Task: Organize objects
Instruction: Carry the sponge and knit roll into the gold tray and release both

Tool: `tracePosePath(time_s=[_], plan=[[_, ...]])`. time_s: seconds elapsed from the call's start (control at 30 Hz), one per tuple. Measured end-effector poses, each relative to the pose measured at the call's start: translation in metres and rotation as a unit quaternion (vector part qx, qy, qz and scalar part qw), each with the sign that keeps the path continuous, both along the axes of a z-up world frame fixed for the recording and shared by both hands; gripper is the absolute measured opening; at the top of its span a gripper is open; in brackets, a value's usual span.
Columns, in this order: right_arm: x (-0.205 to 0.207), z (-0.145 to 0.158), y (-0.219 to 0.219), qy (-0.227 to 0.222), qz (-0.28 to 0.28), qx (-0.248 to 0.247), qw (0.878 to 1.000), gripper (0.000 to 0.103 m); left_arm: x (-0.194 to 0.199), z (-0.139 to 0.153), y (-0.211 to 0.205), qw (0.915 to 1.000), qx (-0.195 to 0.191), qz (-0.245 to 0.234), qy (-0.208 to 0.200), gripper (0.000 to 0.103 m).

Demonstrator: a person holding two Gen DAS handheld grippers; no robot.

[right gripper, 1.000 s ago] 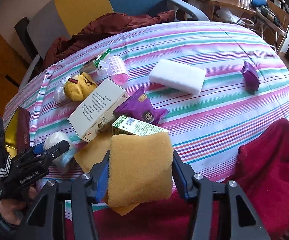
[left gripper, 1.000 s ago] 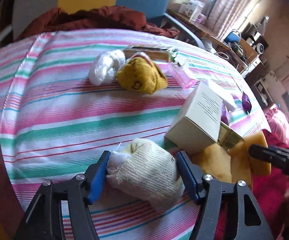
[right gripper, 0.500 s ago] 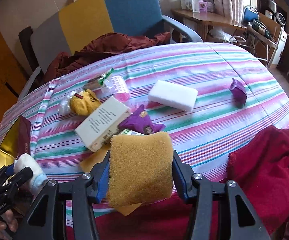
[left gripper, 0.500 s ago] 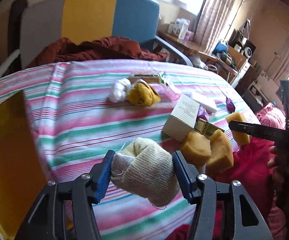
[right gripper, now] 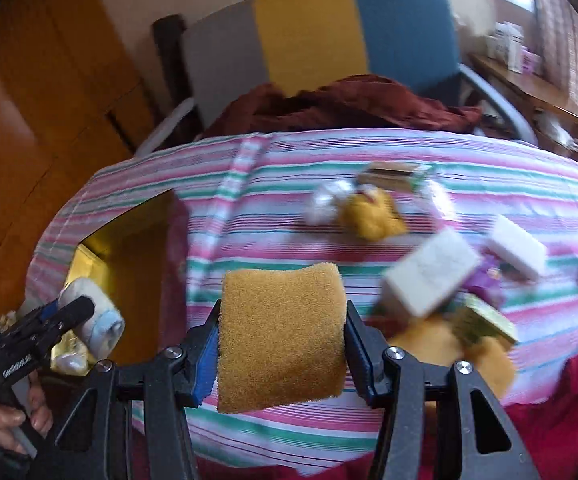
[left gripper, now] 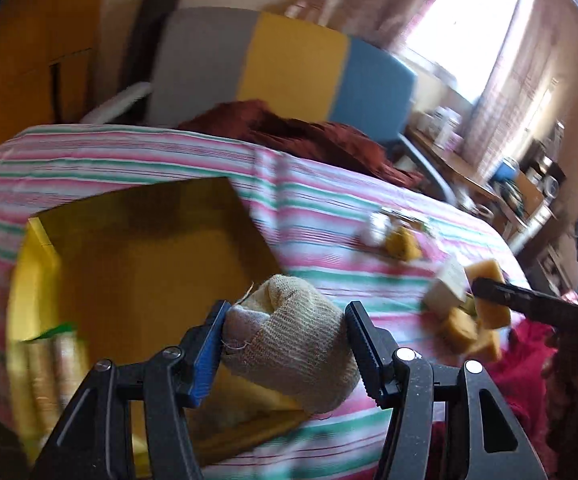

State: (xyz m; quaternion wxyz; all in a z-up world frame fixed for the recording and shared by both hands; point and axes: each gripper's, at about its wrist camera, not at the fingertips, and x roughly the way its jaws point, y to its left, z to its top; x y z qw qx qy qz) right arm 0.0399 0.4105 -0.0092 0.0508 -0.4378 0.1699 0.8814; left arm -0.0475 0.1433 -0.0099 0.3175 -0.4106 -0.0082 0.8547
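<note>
Both tongs have been carried leftward since the earlier frame, toward the open gold box (left gripper: 141, 264) on the striped table (left gripper: 329, 216). The left tongs (left gripper: 285, 340) are kept clamped on the rolled beige sock (left gripper: 293, 340), now at the box's edge. The right tongs (right gripper: 283, 336) are held closed on the yellow sponge (right gripper: 283, 328), above the table.

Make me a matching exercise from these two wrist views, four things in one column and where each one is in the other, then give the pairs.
Things:
1. rolled sock
2. yellow sponge
3. gold box
4. dark red cloth

Places:
A. open on the striped tablecloth
B. in the right gripper
C. draped on the chair
D. in the left gripper

Pairs: 1-D, 2-B, 3-A, 4-C
</note>
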Motion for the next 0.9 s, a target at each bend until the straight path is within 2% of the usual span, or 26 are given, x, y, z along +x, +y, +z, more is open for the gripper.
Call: tracePosePath(time_s=[0.2,0.33,0.5,0.53,0.57,0.6,0.63,0.7,0.9], plan=[[-0.047,-0.007,-0.076,-0.007,0.096,-0.015,0.995,0.054,-0.039,-0.004,-0.059,0.9967,-0.034,0.073,0.017,0.059],[-0.075,-0.011,-0.125,-0.016,0.144,-0.019,0.989,0.054,-0.068,-0.007,-0.081,0.9923,-0.065,0.101,0.031,0.059],[-0.102,-0.018,-0.173,-0.026,0.187,-0.042,0.981,0.056,-0.103,-0.014,-0.101,0.9875,-0.083,0.131,0.03,0.06],[-0.106,-0.019,-0.184,-0.027,0.196,-0.049,0.979,0.057,-0.107,-0.013,-0.107,0.9856,-0.085,0.143,0.033,0.063],[-0.108,-0.02,-0.191,-0.028,0.202,-0.055,0.977,0.057,-0.111,-0.012,-0.109,0.9842,-0.086,0.151,0.034,0.071],[-0.111,-0.022,-0.197,-0.028,0.209,-0.063,0.976,0.057,-0.114,-0.012,-0.113,0.9837,-0.082,0.156,0.034,0.075],[-0.113,-0.025,-0.204,-0.03,0.215,-0.071,0.974,0.057,-0.114,-0.01,-0.12,0.9829,-0.071,0.166,0.035,0.078],[-0.113,-0.029,-0.211,-0.034,0.217,-0.073,0.973,0.057,-0.111,-0.006,-0.129,0.9815,-0.06,0.178,0.037,0.078],[-0.1,-0.035,-0.223,-0.033,0.227,-0.059,0.972,0.057,-0.084,-0.005,-0.148,0.9746,-0.058,0.211,0.05,0.078]])
